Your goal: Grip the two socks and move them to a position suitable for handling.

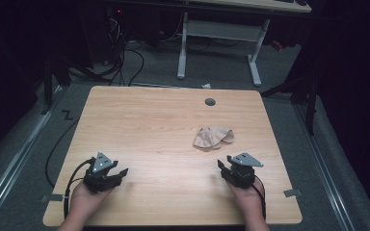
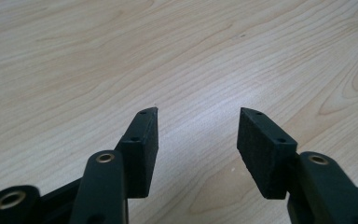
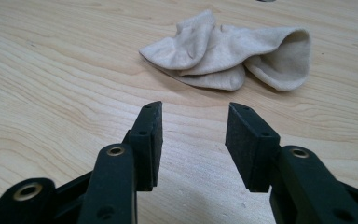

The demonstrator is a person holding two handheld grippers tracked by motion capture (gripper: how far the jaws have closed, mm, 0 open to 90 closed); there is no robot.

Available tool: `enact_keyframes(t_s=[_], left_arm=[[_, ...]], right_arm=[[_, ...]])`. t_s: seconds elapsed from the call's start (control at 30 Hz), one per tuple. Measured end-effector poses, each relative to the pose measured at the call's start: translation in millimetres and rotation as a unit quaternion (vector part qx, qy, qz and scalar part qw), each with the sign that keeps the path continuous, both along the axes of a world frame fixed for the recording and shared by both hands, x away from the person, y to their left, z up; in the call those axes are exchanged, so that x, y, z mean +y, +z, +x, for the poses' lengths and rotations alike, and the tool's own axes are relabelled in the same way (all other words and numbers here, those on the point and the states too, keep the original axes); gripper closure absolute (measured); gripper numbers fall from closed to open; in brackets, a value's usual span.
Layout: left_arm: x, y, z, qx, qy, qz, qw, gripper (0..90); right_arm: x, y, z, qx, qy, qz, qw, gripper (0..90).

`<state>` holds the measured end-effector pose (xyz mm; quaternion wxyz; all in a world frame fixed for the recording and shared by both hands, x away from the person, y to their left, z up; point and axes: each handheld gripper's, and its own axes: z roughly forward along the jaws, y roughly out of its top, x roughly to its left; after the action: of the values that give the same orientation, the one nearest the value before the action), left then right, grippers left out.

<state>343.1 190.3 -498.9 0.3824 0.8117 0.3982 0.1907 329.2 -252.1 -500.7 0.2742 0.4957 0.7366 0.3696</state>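
Note:
A crumpled beige sock lies right of centre on the light wooden table. In the right gripper view the sock sits a short way beyond the jaws. My right gripper rests near the front right of the table, just in front of the sock, open with nothing between its fingers. My left gripper rests near the front left, far from the sock, open over bare wood. A hand holds each gripper from the table's near edge.
A small grey round grommet sits in the tabletop near the far edge. Beyond the table stand a white desk frame and loose cables on the grey floor. Dark stands flank both sides.

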Motion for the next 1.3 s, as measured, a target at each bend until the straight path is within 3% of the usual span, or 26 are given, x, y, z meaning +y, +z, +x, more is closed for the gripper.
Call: enact_keyframes(t_s=[0.07,0.17,0.33,0.5,0.77,0.87,1.3], left_arm=[[-1.5,0.6,2.6,0.000,0.000,-0.010,0.9999,48.5],[-7.5,-0.3,7.3,-0.002,-0.007,-0.006,1.0000,47.3],[-14.1,-0.8,8.6,-0.004,-0.013,-0.008,0.9999,45.7],[-18.1,3.3,9.3,-0.012,-0.021,-0.008,0.9997,44.2],[-16.8,3.4,10.0,-0.007,-0.028,-0.017,0.9994,39.9],[-17.6,2.6,9.4,-0.003,-0.036,-0.010,0.9993,37.5],[-17.4,0.8,10.4,0.001,-0.035,-0.017,0.9992,36.3]], right_arm=[[-1.3,-1.7,-0.2,0.002,0.001,0.005,1.0000,56.9],[-2.7,-4.2,-2.2,0.008,0.004,-0.009,0.9999,57.7],[-11.1,-2.8,-9.3,0.008,-0.005,0.003,1.0000,59.6],[-13.0,-1.7,-15.1,0.008,-0.007,-0.011,0.9999,60.5],[-3.3,-5.3,-13.0,0.019,0.003,-0.005,0.9998,60.2],[0.8,-6.6,-13.7,0.025,0.007,-0.008,0.9996,60.0],[6.0,-0.6,-16.5,0.015,0.019,-0.007,0.9997,58.9]])
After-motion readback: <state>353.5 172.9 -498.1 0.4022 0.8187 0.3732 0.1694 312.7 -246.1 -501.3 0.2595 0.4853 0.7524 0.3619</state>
